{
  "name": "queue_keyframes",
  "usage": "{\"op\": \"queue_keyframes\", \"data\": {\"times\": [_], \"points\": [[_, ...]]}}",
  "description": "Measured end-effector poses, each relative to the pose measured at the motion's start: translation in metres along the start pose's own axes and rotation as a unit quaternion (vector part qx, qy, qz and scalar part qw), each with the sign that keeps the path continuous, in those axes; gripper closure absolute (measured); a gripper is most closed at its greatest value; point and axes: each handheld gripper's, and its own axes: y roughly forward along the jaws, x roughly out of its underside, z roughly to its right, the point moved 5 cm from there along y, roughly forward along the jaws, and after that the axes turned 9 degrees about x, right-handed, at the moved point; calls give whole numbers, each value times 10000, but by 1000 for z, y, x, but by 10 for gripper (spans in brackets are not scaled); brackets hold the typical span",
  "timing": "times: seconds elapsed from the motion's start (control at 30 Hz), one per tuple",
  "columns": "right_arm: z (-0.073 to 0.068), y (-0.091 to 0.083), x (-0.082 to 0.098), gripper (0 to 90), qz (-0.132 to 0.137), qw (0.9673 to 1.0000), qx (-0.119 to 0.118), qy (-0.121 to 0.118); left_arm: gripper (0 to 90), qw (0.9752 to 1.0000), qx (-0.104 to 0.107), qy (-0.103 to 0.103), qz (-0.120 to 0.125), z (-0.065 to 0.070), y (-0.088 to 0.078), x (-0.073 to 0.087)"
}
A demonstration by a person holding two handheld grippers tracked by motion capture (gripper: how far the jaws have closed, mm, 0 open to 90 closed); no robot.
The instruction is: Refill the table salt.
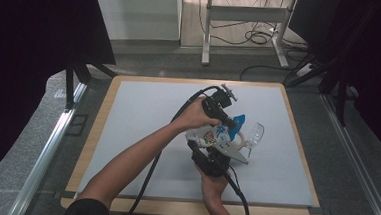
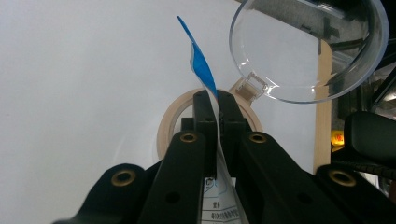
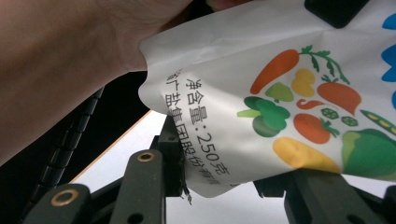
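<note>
The packet is held off the mat, in the air between your two hands near the middle of the table. It is a white pouch printed with vegetables and with a blue top edge. Your left gripper is clamped tight on that blue top edge, the thin film pinched flat between its jaws. Your right gripper grips the packet's lower end, jaws partly closed across the fuller bottom corner.

Beyond the top edge sits a jar with a tan rim, its clear lid hinged back and open. The mouth lies directly ahead of the pinched edge.

Judgement: pick-up and two-handed hold are done, and the jar is ready. Opening the packet and emptying it remain. Whether the top is already torn cannot be told; the seam is seen edge-on.
</note>
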Motion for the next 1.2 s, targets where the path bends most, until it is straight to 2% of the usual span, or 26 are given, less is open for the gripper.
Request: {"op": "queue_keyframes", "data": {"times": [0.9,1.2], "points": [[-1,1,0,620,35,10000,57,23,897,10000,43,27,-12,0,-1,-1],[-3,1,-2,622,98,9998,138,85,897,9998,39,112,-130,1,-1,-3]]}}
